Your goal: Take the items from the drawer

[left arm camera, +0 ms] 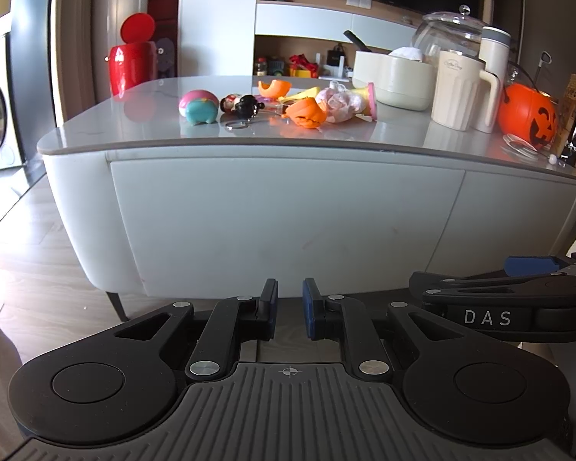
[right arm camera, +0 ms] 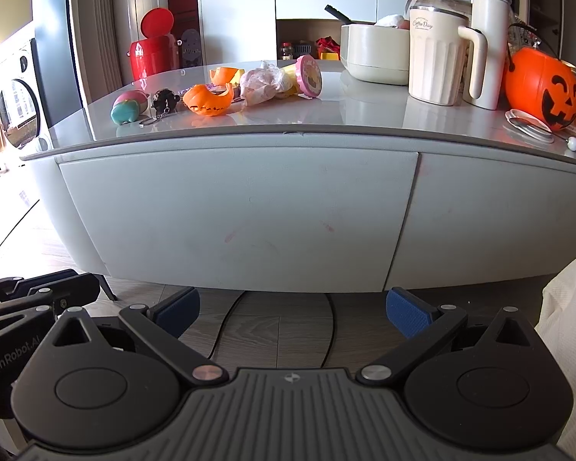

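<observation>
The pale grey drawer front (left arm camera: 280, 223) (right arm camera: 242, 211) under the table top is closed, and a second closed front (left arm camera: 518, 215) (right arm camera: 499, 211) sits to its right. My left gripper (left arm camera: 290, 292) hangs low before the drawer, jaws a narrow gap apart with nothing between them. My right gripper (right arm camera: 292, 307) is beside it, wide open and empty, also short of the drawer. On the table top lie a pink and teal toy (left arm camera: 197, 106) (right arm camera: 128, 107), a black figure keychain (left arm camera: 244, 105) (right arm camera: 165, 101), orange pumpkin shells (left arm camera: 307, 113) (right arm camera: 207, 100) and a pink bag (left arm camera: 338, 103) (right arm camera: 265, 80).
A cream bowl (right arm camera: 376, 52), a ribbed cream mug (right arm camera: 437, 57), a tall flask (right arm camera: 487, 38) and an orange pumpkin bucket (right arm camera: 541, 90) stand at the table's right. A red bin (left arm camera: 132, 61) stands behind. Black cables (right arm camera: 226, 326) run over the wood floor under the table.
</observation>
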The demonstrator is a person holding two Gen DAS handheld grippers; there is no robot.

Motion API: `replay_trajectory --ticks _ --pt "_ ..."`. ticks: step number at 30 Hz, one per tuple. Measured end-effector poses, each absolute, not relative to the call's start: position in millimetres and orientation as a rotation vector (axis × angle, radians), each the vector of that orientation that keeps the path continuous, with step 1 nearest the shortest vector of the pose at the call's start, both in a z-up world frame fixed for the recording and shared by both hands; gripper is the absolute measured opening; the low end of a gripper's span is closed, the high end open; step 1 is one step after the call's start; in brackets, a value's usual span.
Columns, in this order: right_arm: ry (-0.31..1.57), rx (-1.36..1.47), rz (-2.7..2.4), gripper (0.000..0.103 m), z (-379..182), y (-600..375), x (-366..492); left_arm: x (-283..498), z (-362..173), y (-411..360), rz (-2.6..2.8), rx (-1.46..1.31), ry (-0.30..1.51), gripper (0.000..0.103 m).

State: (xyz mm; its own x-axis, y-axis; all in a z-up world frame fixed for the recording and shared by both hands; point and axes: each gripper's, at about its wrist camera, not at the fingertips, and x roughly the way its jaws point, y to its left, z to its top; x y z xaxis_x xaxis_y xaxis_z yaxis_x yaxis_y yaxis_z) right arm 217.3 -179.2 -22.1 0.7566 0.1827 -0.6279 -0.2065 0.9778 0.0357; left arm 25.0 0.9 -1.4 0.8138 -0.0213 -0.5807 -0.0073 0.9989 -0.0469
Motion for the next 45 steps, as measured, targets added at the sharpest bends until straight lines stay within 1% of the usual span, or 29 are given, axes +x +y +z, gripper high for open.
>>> replay_trajectory --ticks 45 --pt "0.685 -0.039 0.213 0.103 -23.3 -179.3 216.6 26.9 1.6 -6.9 -0.046 -0.022 0.594 0.015"
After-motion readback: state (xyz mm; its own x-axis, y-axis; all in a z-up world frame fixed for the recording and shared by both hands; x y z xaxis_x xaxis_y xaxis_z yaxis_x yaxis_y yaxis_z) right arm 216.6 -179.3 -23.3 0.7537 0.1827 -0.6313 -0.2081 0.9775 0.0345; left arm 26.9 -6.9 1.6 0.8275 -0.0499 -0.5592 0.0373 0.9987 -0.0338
